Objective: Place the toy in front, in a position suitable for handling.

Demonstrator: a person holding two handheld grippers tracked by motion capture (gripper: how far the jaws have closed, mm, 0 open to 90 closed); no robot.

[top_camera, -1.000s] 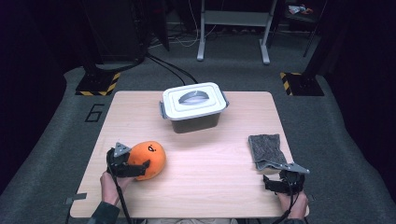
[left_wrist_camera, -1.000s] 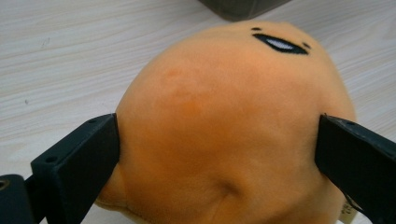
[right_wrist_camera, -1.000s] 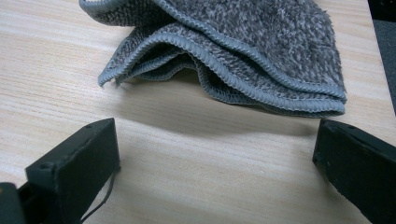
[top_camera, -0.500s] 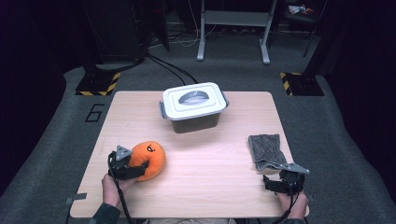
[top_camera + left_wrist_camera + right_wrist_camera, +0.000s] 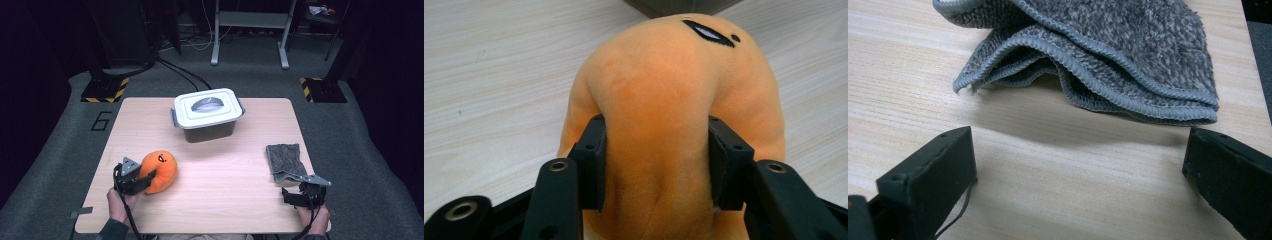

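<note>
Left tongs (image 5: 142, 181) sit at the near left of the counter (image 5: 225, 175), their 2 black jaws pressed into the sides of an orange plush toy (image 5: 160, 171). In the left gripper view the pads (image 5: 594, 162) dent the soft body (image 5: 664, 115) on both flanks, so the grip is firm and the jaws stand only as far apart as the squeezed plush allows. The toy rests on the wood, just in front of the hand that holds the tool. Its long axis runs from the tongs away toward the far right of the counter, and its small dark face mark (image 5: 711, 32) lies on the upper far end, pointing away from the person.

Right tongs (image 5: 301, 192) rest at the near right corner, jaws spread wide and holding nothing. In the right gripper view the 2 black jaws stand well apart on the bare wood, with a folded grey cloth (image 5: 1108, 55) lying just beyond them, not touching either one. From above, the cloth (image 5: 286, 161) is a long rectangle whose long axis runs near to far, close to the right edge.

At the far middle stands a dark box with a white lid (image 5: 207, 107) and a grey handle, well apart from both tools.
</note>
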